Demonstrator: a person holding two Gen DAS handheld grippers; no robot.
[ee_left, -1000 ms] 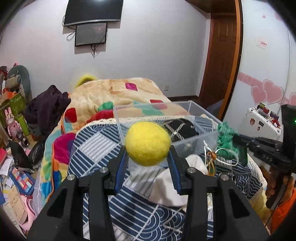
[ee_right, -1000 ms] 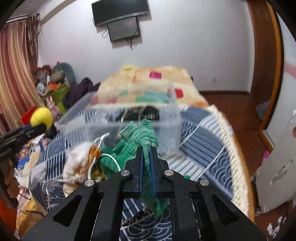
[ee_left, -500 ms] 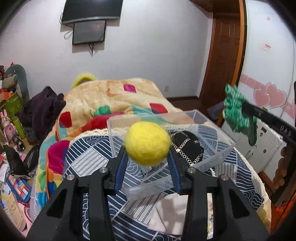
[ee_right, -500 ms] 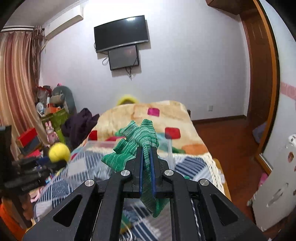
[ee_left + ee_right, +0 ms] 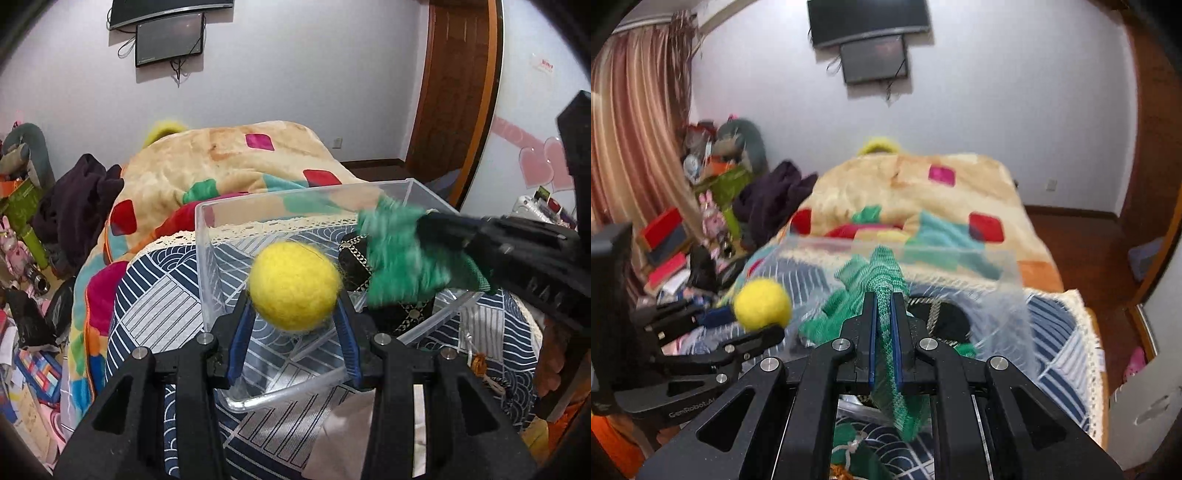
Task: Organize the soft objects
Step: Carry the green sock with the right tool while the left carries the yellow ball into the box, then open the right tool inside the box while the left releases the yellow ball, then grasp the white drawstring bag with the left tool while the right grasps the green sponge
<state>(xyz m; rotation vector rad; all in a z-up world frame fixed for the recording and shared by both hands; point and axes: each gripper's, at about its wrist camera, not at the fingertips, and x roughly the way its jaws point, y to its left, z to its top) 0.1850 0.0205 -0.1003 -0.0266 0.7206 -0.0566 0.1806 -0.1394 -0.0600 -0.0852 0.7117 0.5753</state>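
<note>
Your left gripper is clamped on the yellow felt ball, which sits between its blue pads just above the near rim of the clear plastic bin. Your right gripper is pinched narrow on the green knit cloth; the cloth hangs over the bin's open top, ahead of the fingers, blurred.

Risks: both tools converge on one opening. From the left tool, the right one crosses close ahead and to the right, so a collision is likely if you advance together. Release the ball short and it will probably roll off the rim onto the patterned bedcover. The cloth's loose tail may drape over the bin wall.

Surroundings: a black chain-trimmed item already lies in the bin beneath the cloth; white fabric lies below the left tool
</note>
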